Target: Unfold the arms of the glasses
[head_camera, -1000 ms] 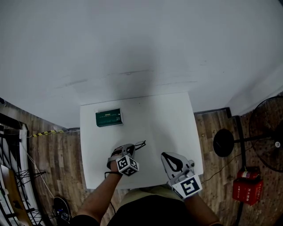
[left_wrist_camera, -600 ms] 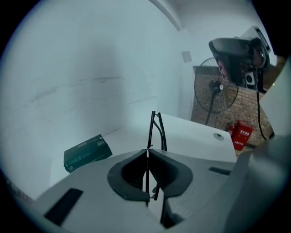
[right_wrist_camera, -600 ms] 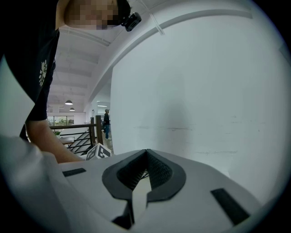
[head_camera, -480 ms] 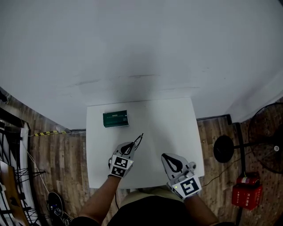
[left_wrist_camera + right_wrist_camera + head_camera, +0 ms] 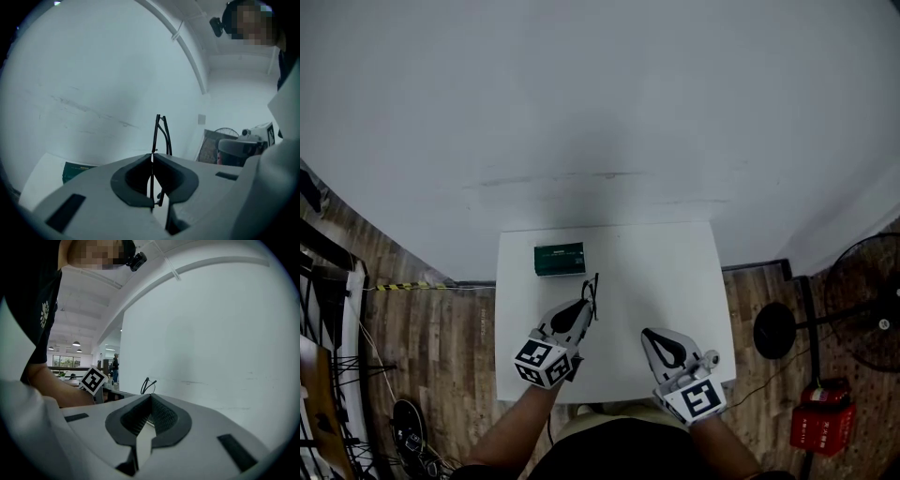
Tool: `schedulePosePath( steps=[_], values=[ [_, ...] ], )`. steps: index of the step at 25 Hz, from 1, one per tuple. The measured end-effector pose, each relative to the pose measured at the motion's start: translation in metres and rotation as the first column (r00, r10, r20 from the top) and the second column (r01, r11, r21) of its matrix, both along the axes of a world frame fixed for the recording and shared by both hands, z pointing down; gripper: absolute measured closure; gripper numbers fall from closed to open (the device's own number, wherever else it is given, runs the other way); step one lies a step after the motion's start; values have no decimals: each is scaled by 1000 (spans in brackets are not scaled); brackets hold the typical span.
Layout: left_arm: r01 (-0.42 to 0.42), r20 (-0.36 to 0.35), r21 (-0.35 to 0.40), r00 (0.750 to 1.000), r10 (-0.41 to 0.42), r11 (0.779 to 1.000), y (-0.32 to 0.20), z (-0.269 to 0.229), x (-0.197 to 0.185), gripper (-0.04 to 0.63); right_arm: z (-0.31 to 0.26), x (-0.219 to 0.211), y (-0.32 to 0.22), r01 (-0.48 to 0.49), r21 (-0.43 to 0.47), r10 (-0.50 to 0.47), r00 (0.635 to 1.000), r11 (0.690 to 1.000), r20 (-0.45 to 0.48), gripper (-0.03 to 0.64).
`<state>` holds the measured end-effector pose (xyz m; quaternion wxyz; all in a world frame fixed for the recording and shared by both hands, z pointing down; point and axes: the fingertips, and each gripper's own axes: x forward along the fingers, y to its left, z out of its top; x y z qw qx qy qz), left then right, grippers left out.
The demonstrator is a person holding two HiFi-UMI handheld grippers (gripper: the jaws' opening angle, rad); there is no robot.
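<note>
We see the left hand-held gripper [image 5: 584, 307] over the left half of the white tabletop [image 5: 675, 272]. Its jaws are pressed together on the glasses [image 5: 593, 291]. In the left gripper view, the thin black frame of the glasses [image 5: 160, 132] passes between the two dark pads and stands up beyond the jaw tips, in front of the pale wall. Two thin black bars lie close beside each other there. We cannot tell from them how far the arms are folded.

The right hand-held gripper [image 5: 650, 336] is over the right half of the tabletop, well apart from the left one. In the right gripper view its jaws [image 5: 151, 397] are closed against each other, with nothing between them. The glasses [image 5: 148, 384] show in that view to the left, small, beside the marker cube of the left hand-held gripper.

A green box [image 5: 560, 259] lies on the tabletop near its far edge, just beyond the glasses, and it also shows low in the left gripper view [image 5: 77, 171]. A standing fan [image 5: 862, 300] is on the wooden floor to the right of the tabletop.
</note>
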<state>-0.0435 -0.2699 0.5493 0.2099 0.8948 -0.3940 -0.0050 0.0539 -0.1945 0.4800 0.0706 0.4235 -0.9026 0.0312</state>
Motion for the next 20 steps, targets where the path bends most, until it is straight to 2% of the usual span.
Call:
schedulePosePath(
  steps=[4,11,15,20],
  values=[
    [7,-121,39,993,-3,999,12,-36,-8,575,-14,-14,5,22,28,-22,1000,999,-8,617],
    [33,-248,133,969,1,990,38,-84,-21,577,-45,-38,17,68,84,-69,998,994,12,617],
    [64,-295,176,955,-10,982,55,-109,-32,575,-55,-50,29,93,111,-94,996,989,-2,617],
    [84,-322,207,947,-13,975,78,-129,-39,575,-67,-55,46,97,128,-96,995,987,-13,617]
  ],
)
